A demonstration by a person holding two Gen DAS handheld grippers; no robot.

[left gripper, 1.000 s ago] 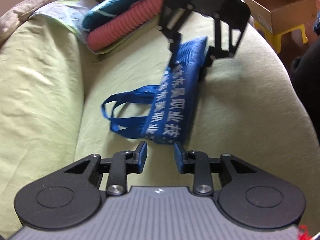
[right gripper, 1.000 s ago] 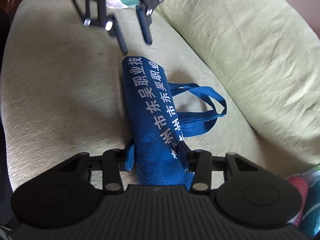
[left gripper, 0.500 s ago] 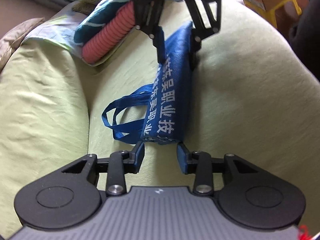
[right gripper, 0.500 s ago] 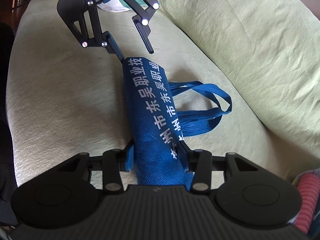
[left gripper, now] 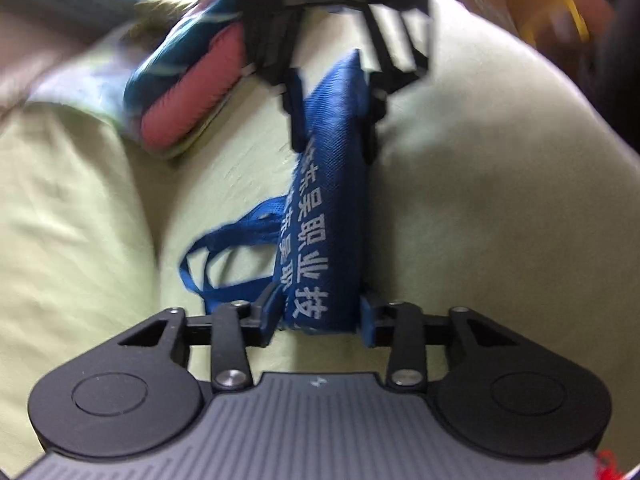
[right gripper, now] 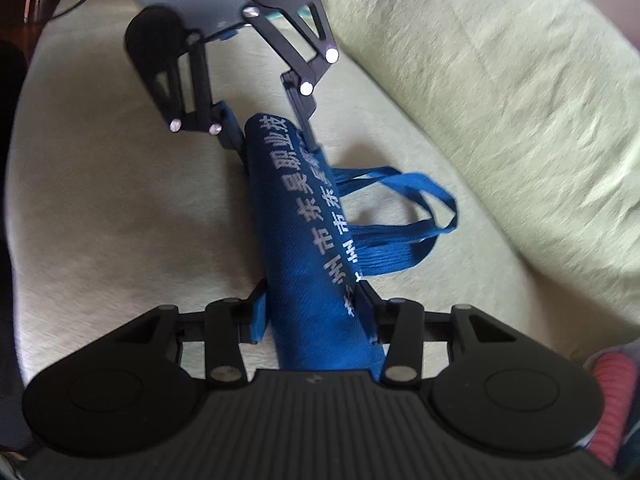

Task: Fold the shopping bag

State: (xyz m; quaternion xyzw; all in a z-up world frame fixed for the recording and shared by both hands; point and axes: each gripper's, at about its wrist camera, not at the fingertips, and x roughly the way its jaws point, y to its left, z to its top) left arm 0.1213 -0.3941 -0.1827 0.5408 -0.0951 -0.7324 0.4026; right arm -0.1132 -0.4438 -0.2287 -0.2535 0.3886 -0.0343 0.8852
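Left gripper (left gripper: 318, 314): jaws, just closing, clamp one end of the folded blue shopping bag (left gripper: 328, 208). Right gripper (right gripper: 316, 316): jaws pinch the opposite end. The bag spans both tools along the 12-to-6 o'clock line on a green sofa seat (right gripper: 120, 208); its handles (right gripper: 400, 208) trail toward 3 o'clock in the right view.
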